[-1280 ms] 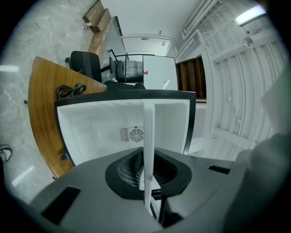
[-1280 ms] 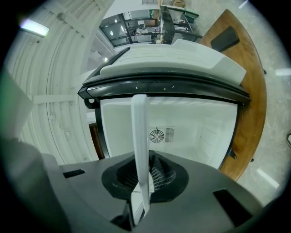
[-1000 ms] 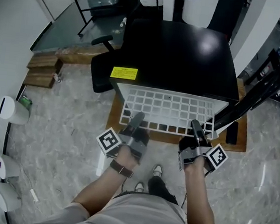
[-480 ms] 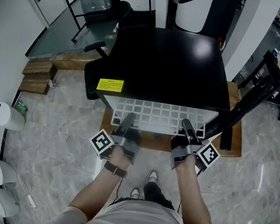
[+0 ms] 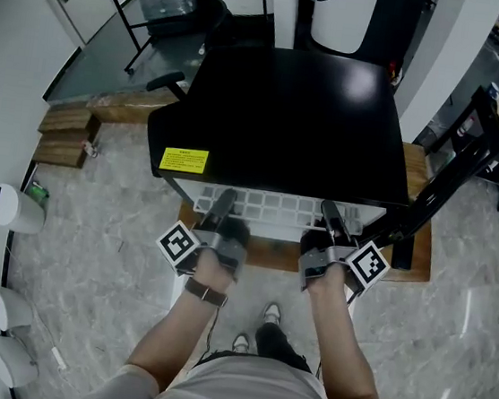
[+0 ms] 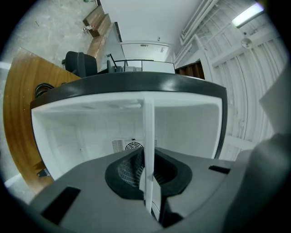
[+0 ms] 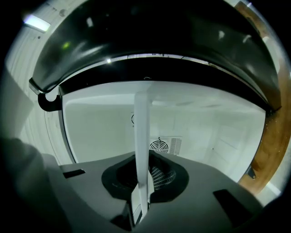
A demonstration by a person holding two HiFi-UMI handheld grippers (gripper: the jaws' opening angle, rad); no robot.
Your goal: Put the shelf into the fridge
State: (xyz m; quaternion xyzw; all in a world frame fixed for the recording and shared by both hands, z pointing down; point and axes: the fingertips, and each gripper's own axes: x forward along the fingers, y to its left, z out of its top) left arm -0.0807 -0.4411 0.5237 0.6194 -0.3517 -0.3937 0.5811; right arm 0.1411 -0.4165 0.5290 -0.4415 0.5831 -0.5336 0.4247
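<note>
A white wire-grid shelf (image 5: 271, 208) is mostly inside the small black fridge (image 5: 287, 117); only its front strip shows under the fridge's top in the head view. My left gripper (image 5: 221, 207) is shut on the shelf's front left edge and my right gripper (image 5: 330, 218) is shut on its front right edge. In each gripper view the shelf (image 6: 148, 150) (image 7: 142, 154) appears edge-on as a thin white bar clamped between the jaws, reaching into the white fridge interior (image 6: 86, 136) (image 7: 204, 132), where a round fan grille (image 7: 166, 145) sits on the back wall.
The fridge stands on a wooden platform (image 5: 270, 251) with its open door (image 5: 441, 186) swung out to the right. A black office chair (image 5: 169, 85) stands behind the fridge's left side. White containers (image 5: 9, 205) lie on the marble floor at the left. The person's shoes (image 5: 256, 326) are just before the platform.
Both grippers have pushed the shelf forward into the fridge. Much less of the white grid sticks out now than one second ago.
</note>
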